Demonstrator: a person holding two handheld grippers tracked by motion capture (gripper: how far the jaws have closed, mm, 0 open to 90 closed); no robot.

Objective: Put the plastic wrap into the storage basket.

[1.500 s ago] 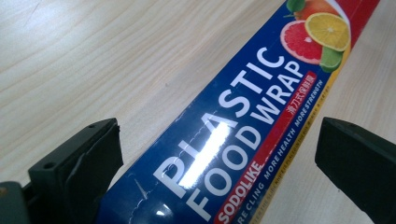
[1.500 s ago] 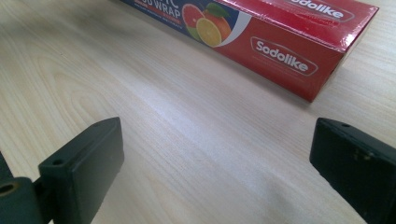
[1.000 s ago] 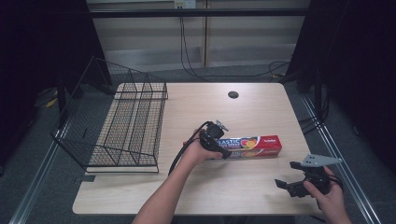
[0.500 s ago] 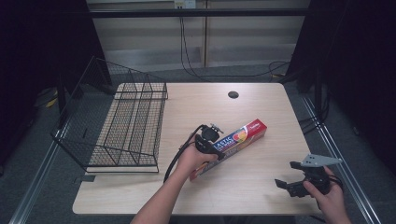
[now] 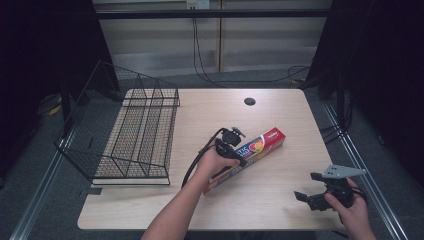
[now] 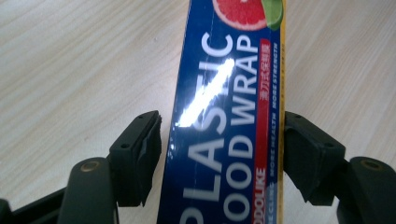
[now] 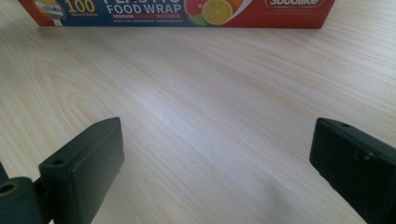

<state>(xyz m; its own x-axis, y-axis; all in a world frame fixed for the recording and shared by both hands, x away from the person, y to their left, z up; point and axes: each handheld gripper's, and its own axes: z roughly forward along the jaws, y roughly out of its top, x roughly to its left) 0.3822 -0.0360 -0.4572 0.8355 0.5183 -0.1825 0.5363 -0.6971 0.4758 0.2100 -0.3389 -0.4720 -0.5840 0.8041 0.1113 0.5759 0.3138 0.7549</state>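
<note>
The left claw [image 5: 235, 150] is clamped across the box [image 5: 250, 156] of food wrap, which lies slantwise at mid-desk, its low end toward the person. This looks like a carry or reposition step, perhaps toward the wire rack [image 5: 135, 135] at the left; next comes a steady lift. The right claw [image 5: 312, 192] rests apart, jaws wide, empty. The pale wood desk [image 5: 280, 115] stands among dark curtains and cables.

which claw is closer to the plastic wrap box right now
Left. The left claw straddles the plastic wrap box, jaws at its sides. The right claw sits open near the table's front right corner, well away from it.
</note>
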